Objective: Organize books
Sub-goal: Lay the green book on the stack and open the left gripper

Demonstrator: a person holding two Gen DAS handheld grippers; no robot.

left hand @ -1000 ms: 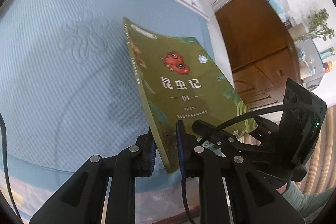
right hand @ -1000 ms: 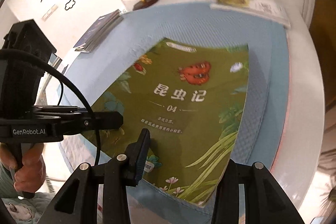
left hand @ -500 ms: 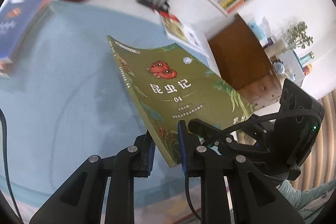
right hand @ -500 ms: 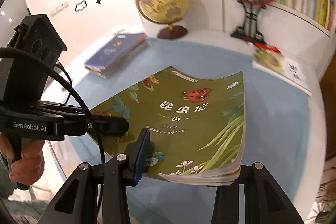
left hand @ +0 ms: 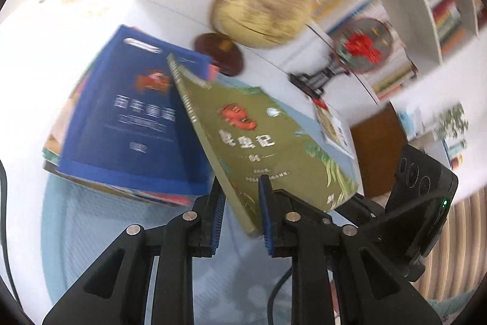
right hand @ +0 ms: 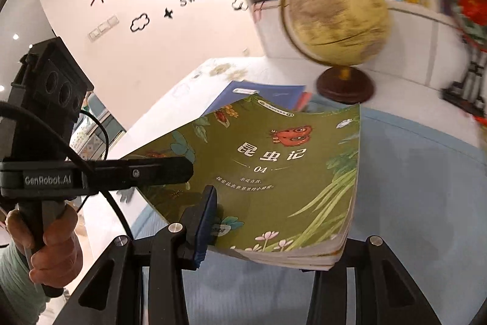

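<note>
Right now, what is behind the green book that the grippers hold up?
Behind the green book a stack topped by a blue book lies beside the globe. The green cover hides the stack's near right part.

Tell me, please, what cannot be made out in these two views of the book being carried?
- Right gripper, right wrist view: its right finger is hidden under the green book, so open or shut is unclear.
- Blue book, left wrist view: title smeared by motion blur.
- Stack under the blue book: only edges show; count unclear.
- Globe and shelf spines: blurred in both views.
</note>
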